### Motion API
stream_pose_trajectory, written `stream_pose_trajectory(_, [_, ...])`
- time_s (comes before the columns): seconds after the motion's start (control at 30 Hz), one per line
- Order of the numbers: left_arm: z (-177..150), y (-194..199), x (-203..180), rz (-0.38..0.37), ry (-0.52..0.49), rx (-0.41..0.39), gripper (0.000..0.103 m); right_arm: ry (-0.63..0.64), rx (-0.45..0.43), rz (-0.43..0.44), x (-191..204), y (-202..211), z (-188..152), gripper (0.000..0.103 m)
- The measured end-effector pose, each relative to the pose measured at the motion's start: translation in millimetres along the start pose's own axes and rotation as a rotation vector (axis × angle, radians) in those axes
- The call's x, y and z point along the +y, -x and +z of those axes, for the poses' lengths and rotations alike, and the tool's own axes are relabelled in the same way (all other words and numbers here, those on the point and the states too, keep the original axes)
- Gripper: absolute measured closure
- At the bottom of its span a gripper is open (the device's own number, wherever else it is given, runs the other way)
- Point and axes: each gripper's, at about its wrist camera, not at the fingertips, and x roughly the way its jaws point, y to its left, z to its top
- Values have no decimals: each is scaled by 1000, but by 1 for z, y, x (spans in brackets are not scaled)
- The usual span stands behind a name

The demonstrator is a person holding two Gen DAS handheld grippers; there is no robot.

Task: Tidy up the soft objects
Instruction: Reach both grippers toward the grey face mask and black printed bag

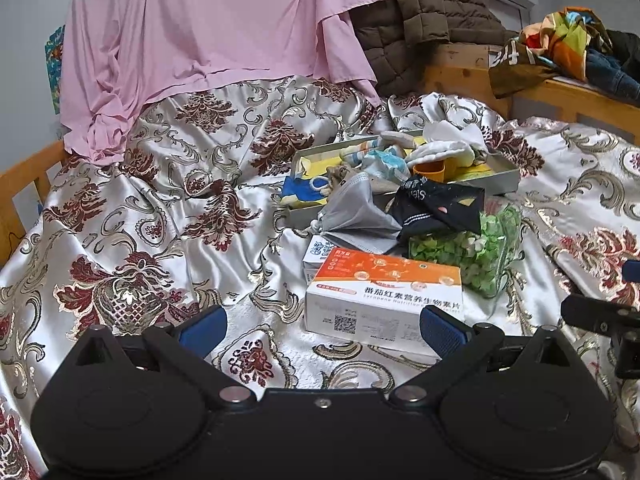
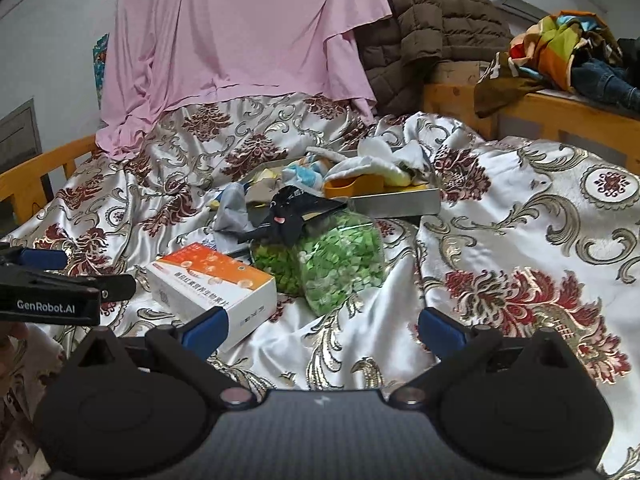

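Both grippers hover low over the bed (image 1: 168, 240), jaws spread wide and empty — so the step in hand looks like choosing the next soft piece. The left gripper (image 1: 320, 330) faces the orange-and-white carton (image 1: 384, 296); the right gripper (image 2: 320, 330) points at the clear bag of green bits (image 2: 340, 264). The likeliest targets lie beyond: a pleated grey face mask (image 1: 356, 216), limp and thin, and a black cloth (image 1: 440, 204) draped on the bag, both just in front of the metal tray (image 1: 502, 178) (already heaped with socks and rags). The next move probably calls for reaching past the stiff carton — the slick satin cover may bunch under a pinch.
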Motion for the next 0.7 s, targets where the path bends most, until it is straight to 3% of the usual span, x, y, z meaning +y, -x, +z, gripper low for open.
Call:
stream_pose_trajectory(0.33, [-4,-8,4,19,11,39,1,9,13,27,2,-9,-1,0])
stream_pose_trajectory(0.7, [1,-22,12,7,49,102,1,153,-21,64,19,-26,7,0])
